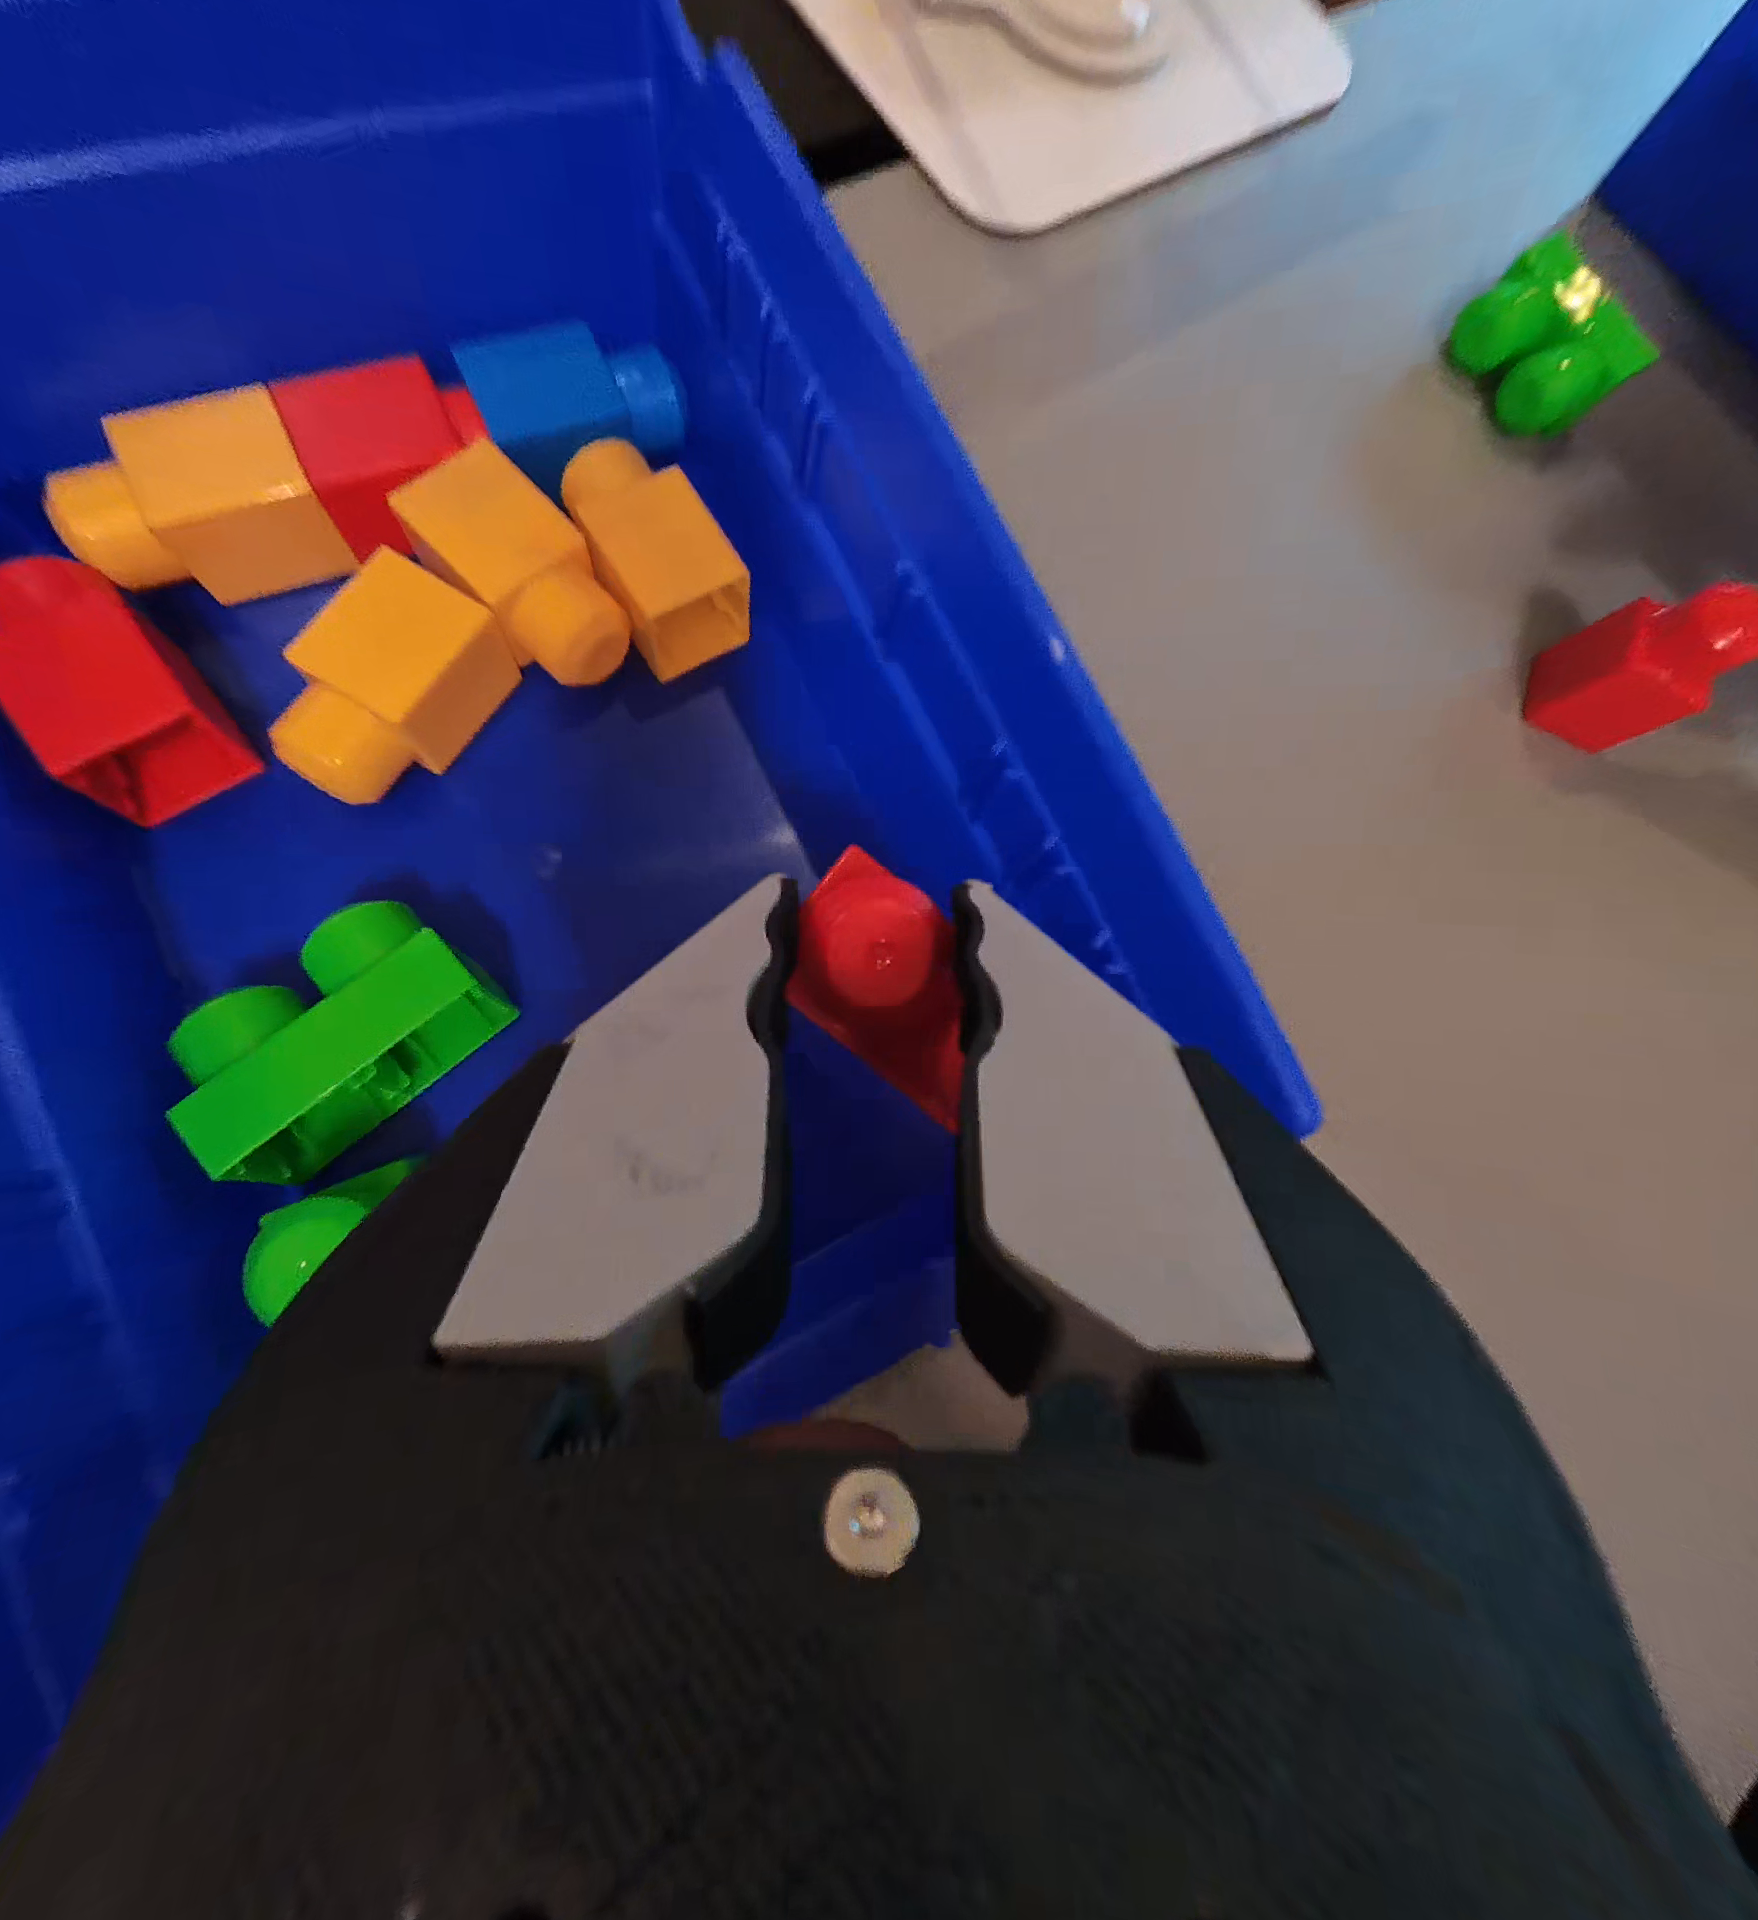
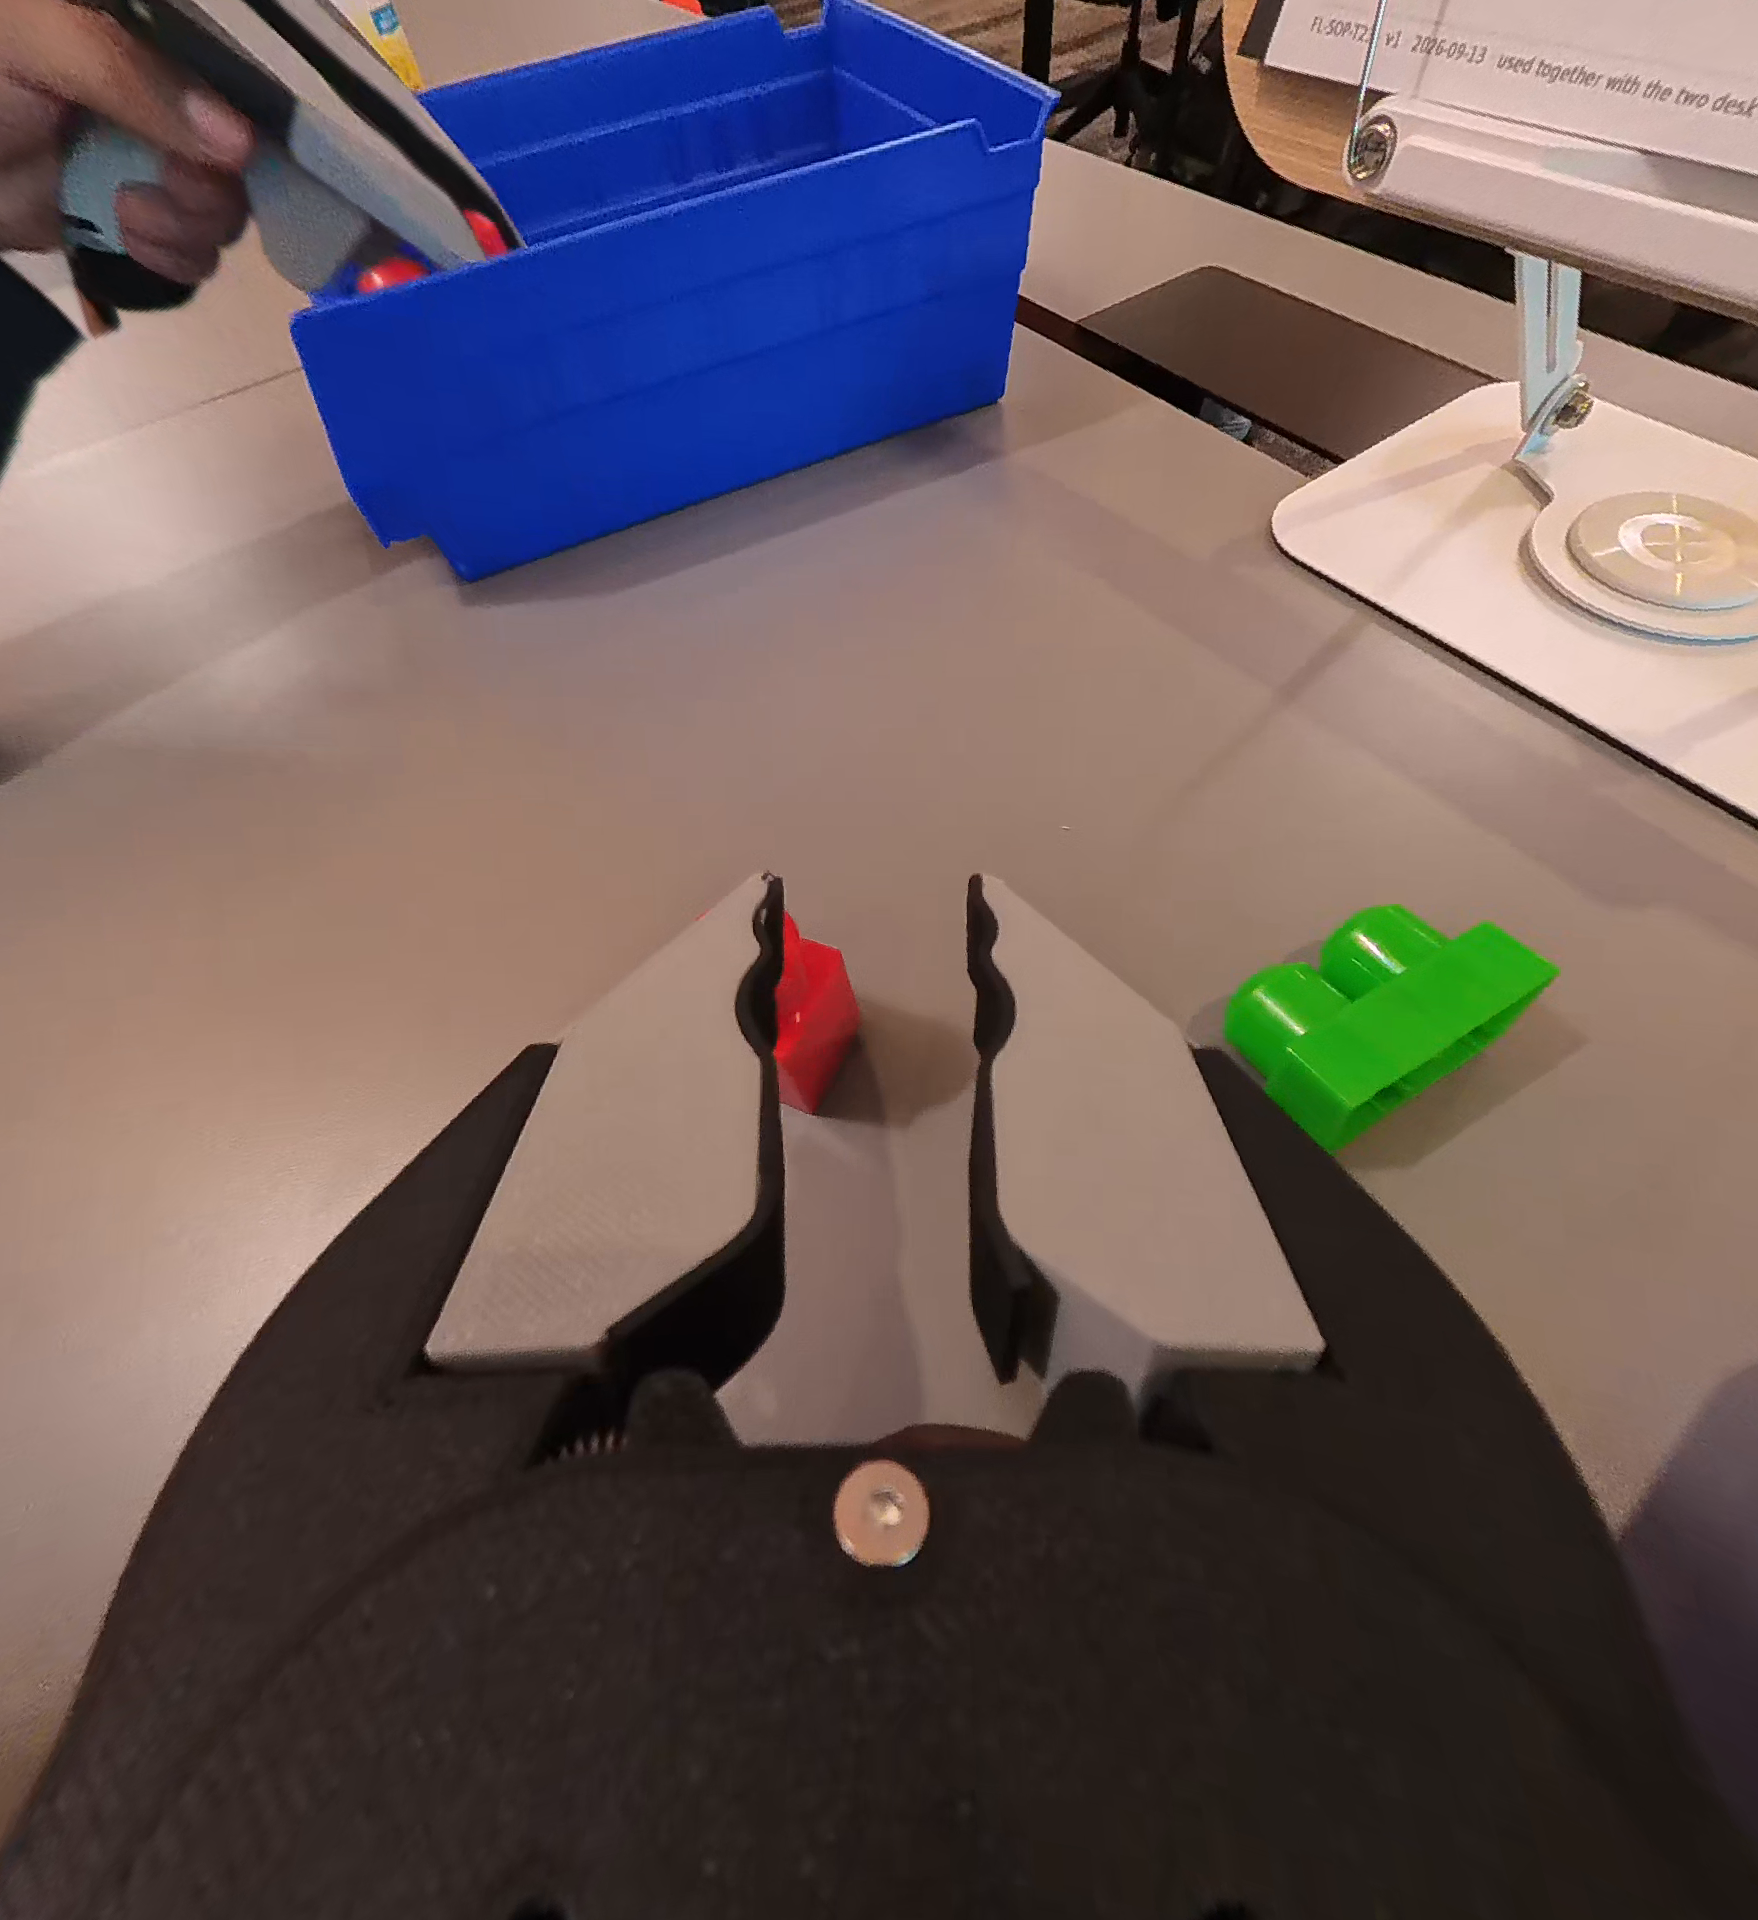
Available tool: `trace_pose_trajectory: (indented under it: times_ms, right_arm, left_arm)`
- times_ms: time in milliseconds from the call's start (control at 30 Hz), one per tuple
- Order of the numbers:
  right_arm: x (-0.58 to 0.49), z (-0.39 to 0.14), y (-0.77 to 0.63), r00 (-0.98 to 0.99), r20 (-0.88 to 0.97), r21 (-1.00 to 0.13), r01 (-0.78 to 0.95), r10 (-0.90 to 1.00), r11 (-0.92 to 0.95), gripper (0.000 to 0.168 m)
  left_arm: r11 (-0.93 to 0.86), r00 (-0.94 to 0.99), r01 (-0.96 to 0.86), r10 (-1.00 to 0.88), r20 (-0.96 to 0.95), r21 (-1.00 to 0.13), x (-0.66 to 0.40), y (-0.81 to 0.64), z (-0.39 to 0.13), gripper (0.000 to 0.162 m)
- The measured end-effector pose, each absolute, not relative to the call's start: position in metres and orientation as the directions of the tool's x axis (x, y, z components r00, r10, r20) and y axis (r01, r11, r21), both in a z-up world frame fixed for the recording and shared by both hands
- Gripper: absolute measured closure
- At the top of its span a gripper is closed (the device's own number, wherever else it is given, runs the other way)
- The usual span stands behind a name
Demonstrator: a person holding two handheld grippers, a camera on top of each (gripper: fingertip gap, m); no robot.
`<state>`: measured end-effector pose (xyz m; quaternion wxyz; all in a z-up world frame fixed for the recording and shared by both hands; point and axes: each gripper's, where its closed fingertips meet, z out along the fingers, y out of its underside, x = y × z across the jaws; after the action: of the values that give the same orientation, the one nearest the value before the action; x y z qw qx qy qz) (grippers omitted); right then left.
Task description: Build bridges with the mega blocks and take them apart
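Left wrist view: the left gripper (image 1: 873,961) is clamped on a red block (image 1: 880,977) by its stud, over the blue bin (image 1: 958,644). Right wrist view: the right gripper (image 2: 873,961) stands released and empty, a second red block (image 2: 815,1023) against its left finger, a green block (image 2: 1389,1023) right of it on the table (image 2: 542,779). The blocks look light, rigid and smooth; flat sides likely offer the surest hold.

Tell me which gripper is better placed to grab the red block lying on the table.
Right. The right gripper is open just above the red block on the table, which sits by its left finger. The left gripper is over the blue bin, already shut on another red block.
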<state>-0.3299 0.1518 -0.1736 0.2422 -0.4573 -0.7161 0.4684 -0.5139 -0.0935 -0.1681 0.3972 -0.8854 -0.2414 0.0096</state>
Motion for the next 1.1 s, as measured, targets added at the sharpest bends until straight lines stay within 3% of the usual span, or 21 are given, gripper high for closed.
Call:
trace_pose_trajectory:
  times_ms: [233, 367, 500, 600, 800, 967, 1100]
  right_arm:
    - [-0.332, -0.176, 0.165, -0.425, -0.051, -0.888, 0.433, 0.904, 0.153, 0.136]
    - [-0.336, -0.173, 0.197, -0.288, 0.023, -0.888, 0.435, 0.957, 0.152, 0.136]
    - [-0.335, -0.158, 0.222, -0.181, -0.001, -0.918, 0.391, 0.983, 0.071, 0.135]
    - [-0.333, -0.153, 0.229, -0.167, -0.047, -0.928, 0.372, 0.985, 0.019, 0.134]
    - [-0.334, -0.151, 0.227, -0.183, -0.064, -0.932, 0.362, 0.981, 0.007, 0.134]
    - [-0.335, -0.154, 0.218, -0.209, -0.023, -0.930, 0.363, 0.978, 0.056, 0.134]
    - [-0.336, -0.157, 0.214, -0.218, -0.009, -0.927, 0.368, 0.976, 0.074, 0.134]
  left_arm:
    - [-0.460, 0.923, 0.254, 0.379, 0.071, -0.851, -0.475, -0.083, -0.095, 0.135]
    - [-0.593, 0.980, 0.095, 0.199, -0.031, -0.800, -0.416, -0.037, -0.106, 0.135]
    - [-0.703, 0.975, 0.016, 0.170, -0.145, -0.711, -0.406, -0.008, -0.142, 0.135]
    - [-0.697, 0.966, 0.044, 0.213, -0.148, -0.715, -0.418, -0.007, -0.144, 0.135]
    - [-0.483, 0.864, 0.076, 0.469, -0.184, -0.873, -0.474, -0.057, -0.068, 0.135]
    - [-0.561, 0.856, 0.341, 0.517, 0.003, -0.755, -0.519, -0.094, -0.127, 0.134]
    - [-0.664, 0.882, 0.389, 0.469, 0.049, -0.639, -0.522, -0.096, -0.178, 0.134]
